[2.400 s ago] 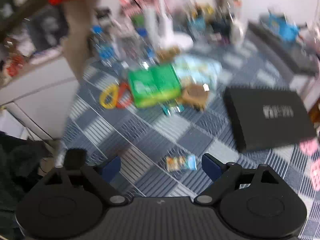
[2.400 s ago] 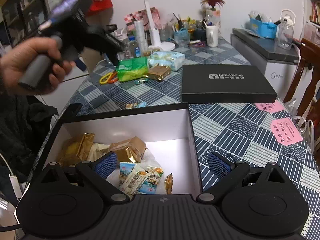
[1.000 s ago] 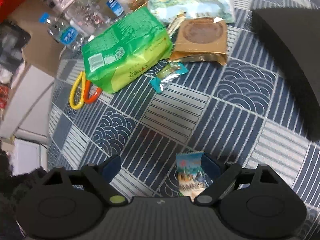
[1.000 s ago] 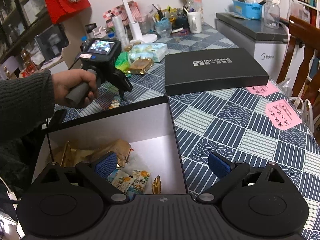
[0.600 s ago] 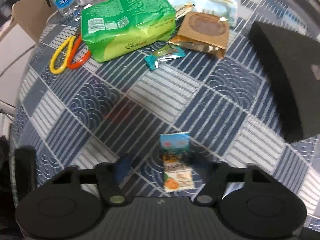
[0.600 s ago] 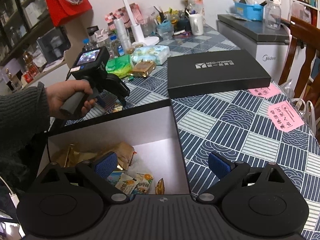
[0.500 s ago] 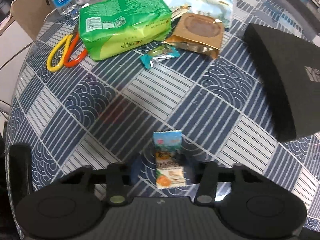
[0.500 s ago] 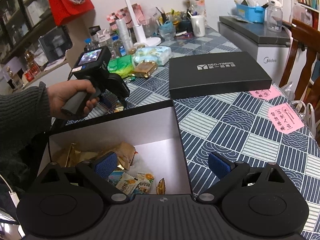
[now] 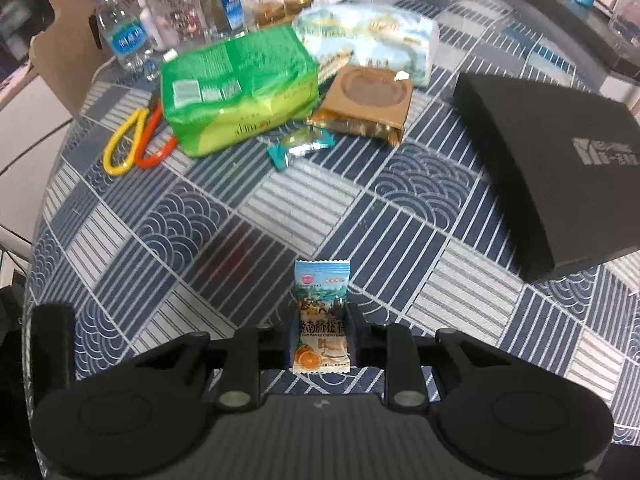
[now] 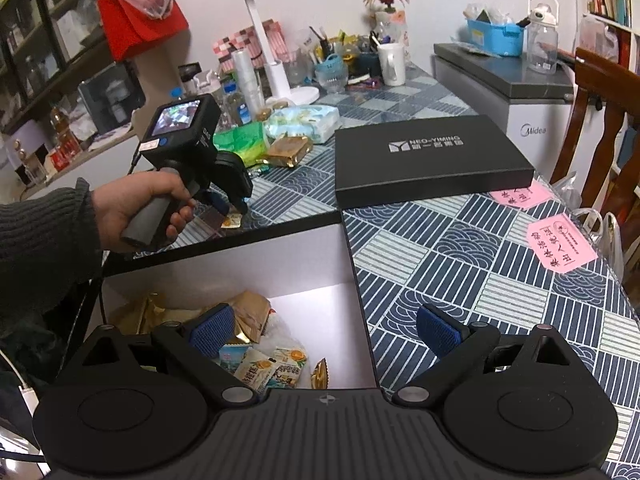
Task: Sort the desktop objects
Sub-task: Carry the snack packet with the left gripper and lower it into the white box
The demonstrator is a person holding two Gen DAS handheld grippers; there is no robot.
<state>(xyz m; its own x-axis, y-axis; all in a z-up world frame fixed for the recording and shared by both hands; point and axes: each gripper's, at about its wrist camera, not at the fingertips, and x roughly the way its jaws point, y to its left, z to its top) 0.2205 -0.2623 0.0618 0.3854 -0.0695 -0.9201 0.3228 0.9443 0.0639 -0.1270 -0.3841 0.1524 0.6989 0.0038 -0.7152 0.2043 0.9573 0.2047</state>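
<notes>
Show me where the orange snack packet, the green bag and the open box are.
orange snack packet [image 9: 322, 316]: left wrist view, middle of the wrapper, between the fingers.
green bag [image 9: 236, 88]: left wrist view, centre of its top face.
open box [image 10: 224, 256]: right wrist view, white inner back wall.

The small snack packet is a flat sachet, pale blue at its crimped top, with a printed landscape in the middle and an orange slice by its lower edge. It stands lengthwise in the left wrist view, top end pointing away, its lower half pinched from both sides. From the right wrist view only its orange end shows, just beyond the far wall of the open box. That box is black outside and white inside, and it already holds gold foil packs and several similar orange-printed sachets. Farther off on the counter lie a green bag, a brown pouch, a teal-ended candy and a pale blue pack, grouped close together
</notes>
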